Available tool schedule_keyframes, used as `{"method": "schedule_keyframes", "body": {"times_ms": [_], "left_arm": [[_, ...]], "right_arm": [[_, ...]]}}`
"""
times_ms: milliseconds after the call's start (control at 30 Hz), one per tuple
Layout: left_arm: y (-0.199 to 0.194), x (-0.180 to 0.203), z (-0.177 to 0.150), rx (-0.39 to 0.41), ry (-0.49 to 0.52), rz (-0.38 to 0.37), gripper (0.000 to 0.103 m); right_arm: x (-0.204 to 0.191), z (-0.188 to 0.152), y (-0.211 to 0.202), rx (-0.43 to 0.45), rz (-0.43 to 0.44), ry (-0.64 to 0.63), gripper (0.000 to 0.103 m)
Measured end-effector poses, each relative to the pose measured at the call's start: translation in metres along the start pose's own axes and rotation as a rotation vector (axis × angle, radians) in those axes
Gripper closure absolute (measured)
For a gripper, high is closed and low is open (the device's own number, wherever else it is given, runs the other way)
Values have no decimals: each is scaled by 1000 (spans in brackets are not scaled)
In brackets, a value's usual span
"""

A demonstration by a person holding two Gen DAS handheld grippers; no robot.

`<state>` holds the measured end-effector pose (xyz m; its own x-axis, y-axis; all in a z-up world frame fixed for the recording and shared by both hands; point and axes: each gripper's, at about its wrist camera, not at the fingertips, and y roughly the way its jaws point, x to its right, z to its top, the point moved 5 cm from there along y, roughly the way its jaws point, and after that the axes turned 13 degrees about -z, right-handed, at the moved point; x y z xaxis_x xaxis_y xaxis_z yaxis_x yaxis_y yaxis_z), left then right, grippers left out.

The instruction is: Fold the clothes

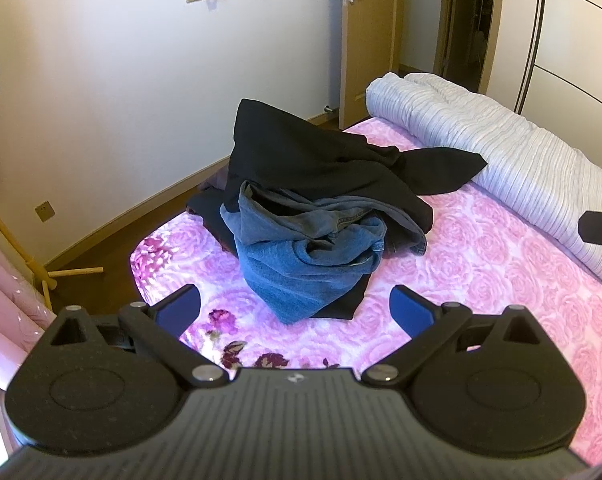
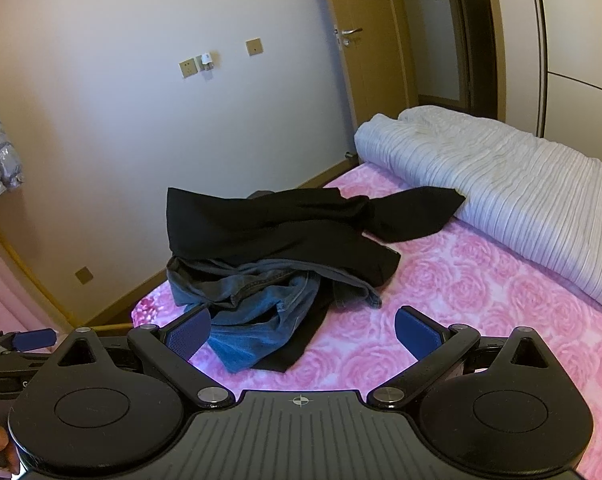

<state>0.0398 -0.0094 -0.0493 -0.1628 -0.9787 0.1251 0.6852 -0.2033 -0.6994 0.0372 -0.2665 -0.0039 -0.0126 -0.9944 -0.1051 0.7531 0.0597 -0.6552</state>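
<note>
Colours on the bed
Black garment (image 1: 321, 160) over blue jeans (image 1: 301, 256); pink rose-print sheet (image 1: 481, 280); white ribbed quilt (image 1: 521, 152) far right.

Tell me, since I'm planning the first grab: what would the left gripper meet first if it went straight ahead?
Probably the blue jeans at the pile's near edge, below the black garment. The left gripper, jaws open, points at them, though depth is unclear.

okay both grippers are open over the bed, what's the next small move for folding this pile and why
Probably bring the left gripper forward and down onto the black garment, which lies on top of the blue jeans. Both it and the right gripper are open and empty, and nothing is spread flat on the pink bedsheet yet.
</note>
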Motion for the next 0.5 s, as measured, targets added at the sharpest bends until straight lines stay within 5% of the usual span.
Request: {"method": "schedule_keyframes", "body": {"times_ms": [500], "left_arm": [[-1,1,2,-3,7,-2,3]], "right_arm": [[-3,-1,-4,5,10,-5,2]]}}
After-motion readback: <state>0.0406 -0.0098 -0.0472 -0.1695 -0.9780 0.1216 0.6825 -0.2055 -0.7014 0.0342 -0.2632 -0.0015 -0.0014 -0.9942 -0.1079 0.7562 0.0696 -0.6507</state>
